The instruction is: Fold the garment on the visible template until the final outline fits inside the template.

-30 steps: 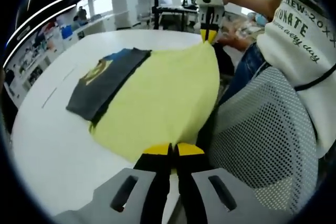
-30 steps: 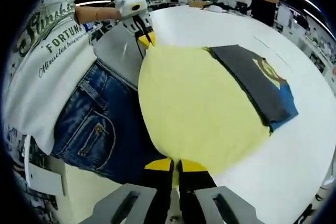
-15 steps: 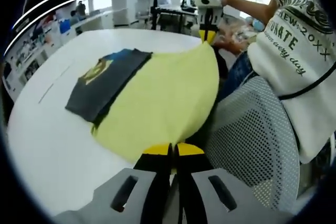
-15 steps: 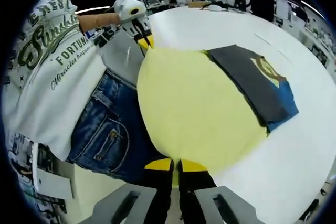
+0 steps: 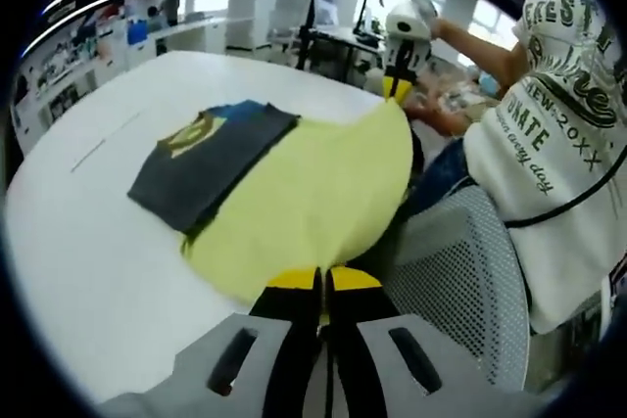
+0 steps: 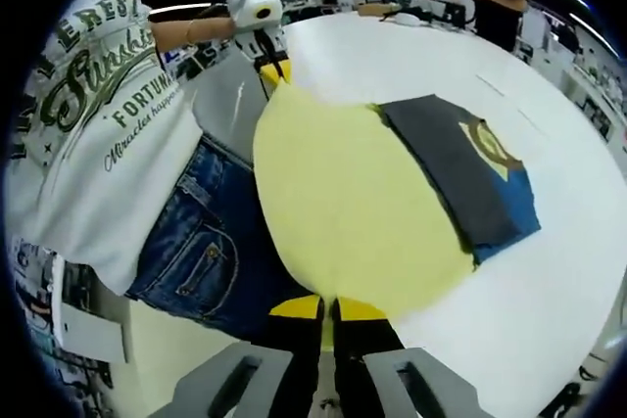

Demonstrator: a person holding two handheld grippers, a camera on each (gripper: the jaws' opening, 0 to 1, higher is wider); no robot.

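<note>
Left gripper (image 5: 321, 286): fingers closed on one corner of the yellow garment (image 5: 313, 198). Right gripper (image 6: 327, 312): fingers pinched on the opposite corner of the same edge (it appears at the far corner in the left gripper view). The garment is stretched between them, its near edge raised off the white desk (image 5: 88, 242) beside the person (image 6: 108, 105); its far part lies on the desk. The far end of the garment meets the dark grey template (image 6: 460, 168) with a blue and yellow print, which lies flat on the desk.
</note>
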